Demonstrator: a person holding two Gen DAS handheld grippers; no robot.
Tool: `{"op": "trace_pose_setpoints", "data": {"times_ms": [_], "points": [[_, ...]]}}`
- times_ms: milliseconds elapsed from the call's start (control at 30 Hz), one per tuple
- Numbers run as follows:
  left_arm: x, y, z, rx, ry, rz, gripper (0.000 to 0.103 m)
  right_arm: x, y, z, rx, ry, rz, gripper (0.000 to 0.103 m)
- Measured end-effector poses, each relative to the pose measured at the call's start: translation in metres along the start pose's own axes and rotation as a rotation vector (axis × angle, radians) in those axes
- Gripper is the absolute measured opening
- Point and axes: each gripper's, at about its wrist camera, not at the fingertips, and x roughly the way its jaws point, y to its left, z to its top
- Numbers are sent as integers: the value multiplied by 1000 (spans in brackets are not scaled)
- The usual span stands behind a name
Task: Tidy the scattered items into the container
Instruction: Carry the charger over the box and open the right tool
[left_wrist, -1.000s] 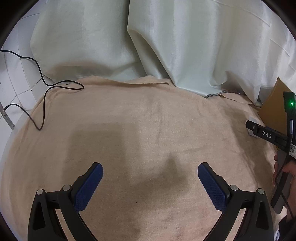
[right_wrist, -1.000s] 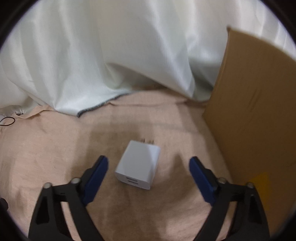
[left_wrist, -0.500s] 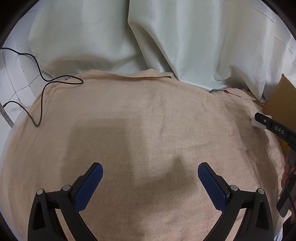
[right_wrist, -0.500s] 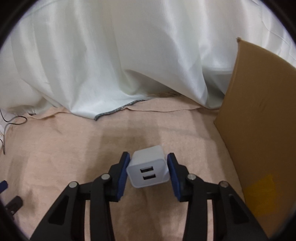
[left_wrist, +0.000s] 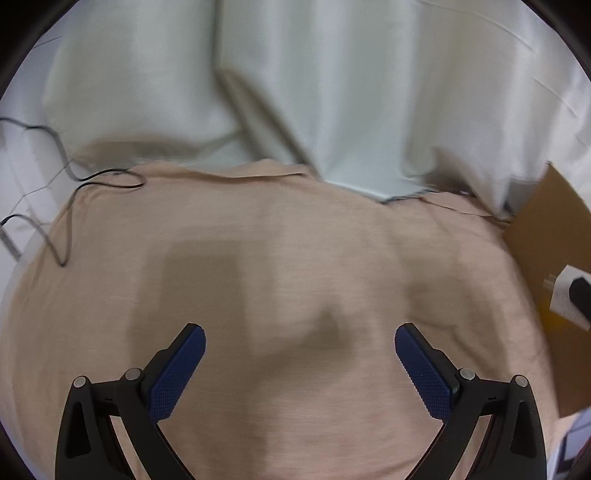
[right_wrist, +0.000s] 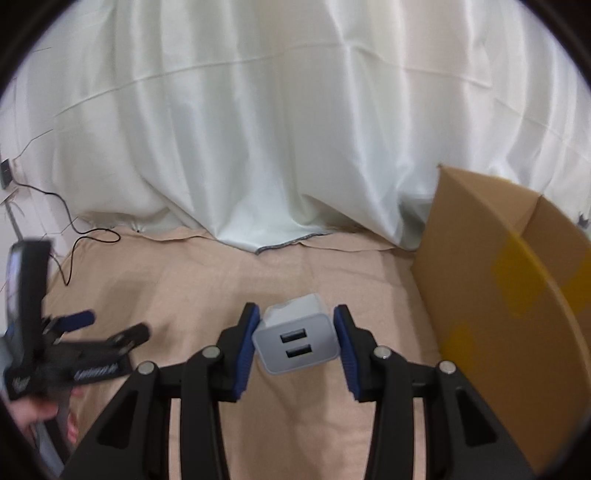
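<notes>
The right hand-held gripper (right_wrist: 295, 339) holds a white charger (right_wrist: 295, 341) between its blue pads, lifted clear of the cloth-covered surface (right_wrist: 295, 269). The cardboard box (right_wrist: 517, 295) stands open just to its right, so the drop is what remains. The left hand-held gripper (left_wrist: 300, 365) hangs wide and empty. No other loose items show on the cloth.

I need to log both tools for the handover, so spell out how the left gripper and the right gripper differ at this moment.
The left gripper has its blue-padded fingers spread wide, while the right gripper has its fingers drawn in. The left gripper holds nothing, only the beige cloth shows between its pads; the right gripper clamps the white two-port USB charger cube. The right gripper faces the brown cardboard box closely; the left sees it only at its edge. Both share black frames and blue pads.
</notes>
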Motion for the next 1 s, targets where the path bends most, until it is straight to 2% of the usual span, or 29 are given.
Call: {"op": "trace_pose_setpoints", "data": {"times_ms": [67,200,400,600,733,867,1000], "points": [[-2,-12,-2,18,7,-22,103,-11,-11,-2,7,-14,-13,45],[-10,-41,-8,81,9,-21,103,-31,-36,-2,40,-22,-22,45],[-35,-91,2,100,-2,-56,103,-73,-69,11,66,-81,-31,45],[-84,-171,29,158,-87,-119,103,-114,-112,34,84,-151,-67,45],[-102,-220,40,197,-125,-172,103,-129,-149,39,119,-173,-121,45],[-105,-265,45,258,-133,-149,103,-130,-188,39,147,-146,-166,45],[-97,-295,47,274,-107,-163,103,-123,-219,34,182,-105,-189,45]]}}
